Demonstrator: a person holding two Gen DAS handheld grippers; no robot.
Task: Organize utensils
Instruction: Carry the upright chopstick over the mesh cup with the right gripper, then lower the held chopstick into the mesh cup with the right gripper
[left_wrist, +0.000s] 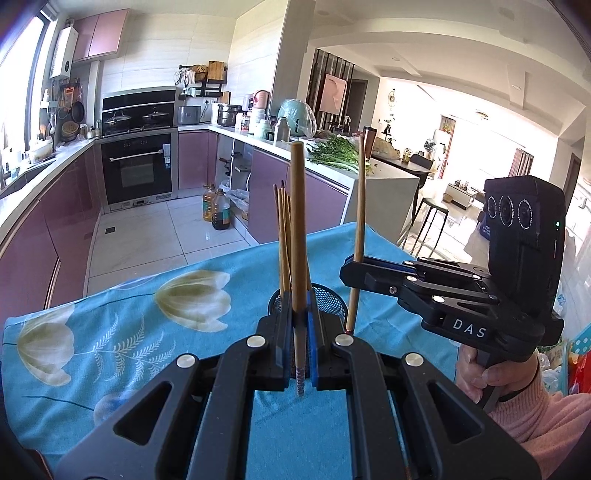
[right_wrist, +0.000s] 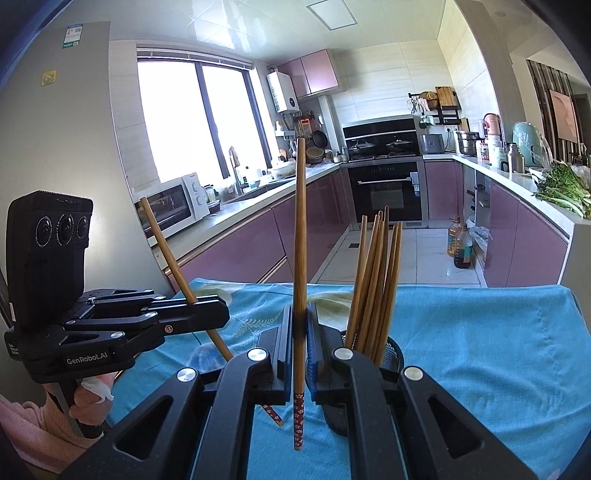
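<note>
My left gripper (left_wrist: 299, 314) is shut on a wooden chopstick (left_wrist: 297, 221), held upright with its patterned end hanging below the pads. Just behind it stands a black mesh holder (left_wrist: 330, 301) with several chopsticks (left_wrist: 282, 240) in it. My right gripper (left_wrist: 351, 267) comes in from the right, shut on a second chopstick (left_wrist: 360, 206) beside the holder. In the right wrist view, the right gripper (right_wrist: 300, 321) clamps its chopstick (right_wrist: 300, 240) upright. The holder (right_wrist: 392, 352) with its chopsticks (right_wrist: 376, 280) sits just to the right. The left gripper (right_wrist: 221, 314) holds its chopstick (right_wrist: 173, 254) tilted, at the left.
A blue cloth with a tulip print (left_wrist: 129, 332) covers the table; its far edge drops off to the kitchen floor (left_wrist: 159, 236). Purple cabinets, an oven (left_wrist: 138, 170) and a counter with greens (left_wrist: 332, 151) lie beyond. A hand and pink sleeve (left_wrist: 517, 398) hold the right gripper's handle.
</note>
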